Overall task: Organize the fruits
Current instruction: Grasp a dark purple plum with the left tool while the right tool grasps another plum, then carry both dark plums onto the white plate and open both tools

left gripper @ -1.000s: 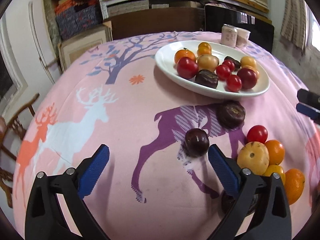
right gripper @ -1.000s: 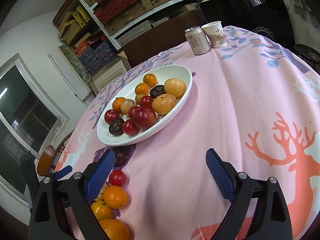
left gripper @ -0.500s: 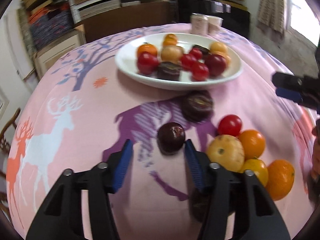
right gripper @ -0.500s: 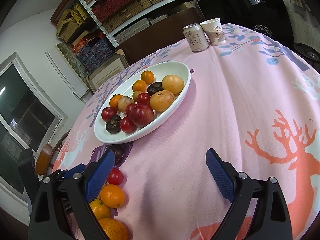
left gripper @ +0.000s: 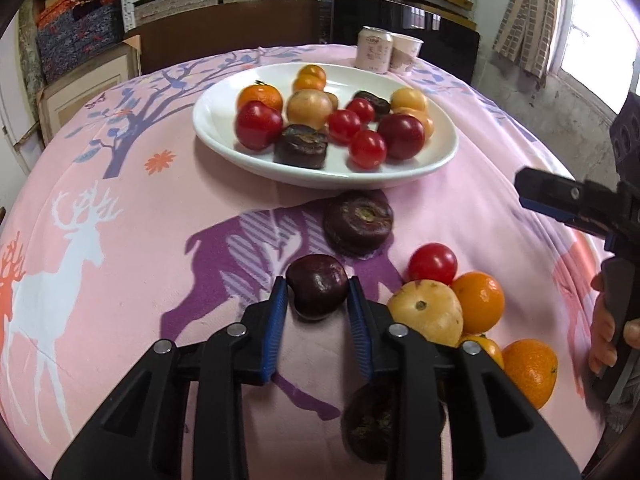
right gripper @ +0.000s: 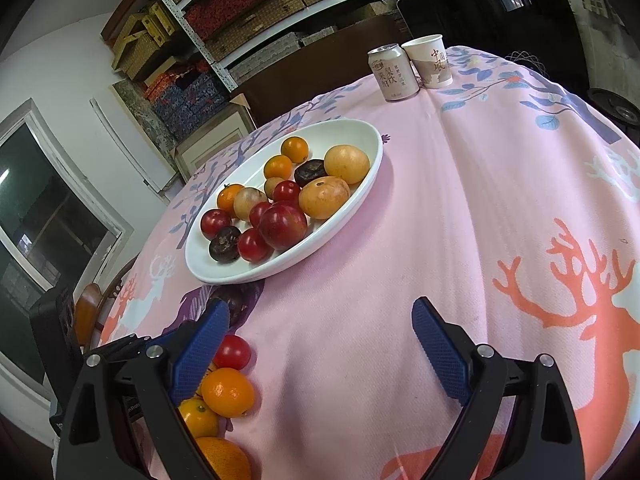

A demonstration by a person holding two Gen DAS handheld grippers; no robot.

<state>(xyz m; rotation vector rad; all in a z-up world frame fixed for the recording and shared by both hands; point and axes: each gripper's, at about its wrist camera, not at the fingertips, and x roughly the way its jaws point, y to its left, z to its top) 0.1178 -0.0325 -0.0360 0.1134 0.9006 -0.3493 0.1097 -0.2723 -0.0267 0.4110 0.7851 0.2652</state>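
My left gripper [left gripper: 317, 300] has its jaws closed against the dark plum [left gripper: 317, 285] on the surface — the white plate [left gripper: 440, 160] lies straight ahead beyond it — while my right gripper [right gripper: 320, 344] hangs wide open, empty.

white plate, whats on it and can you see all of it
The plate holds oranges, red fruits, yellow-tan fruits and dark brown ones. They overlap, so anything beneath or behind them is hidden.

Pink deer-print tablecloth [left gripper: 120, 184], white plate [left gripper: 216, 128], dark-purple plum [left gripper: 317, 285].
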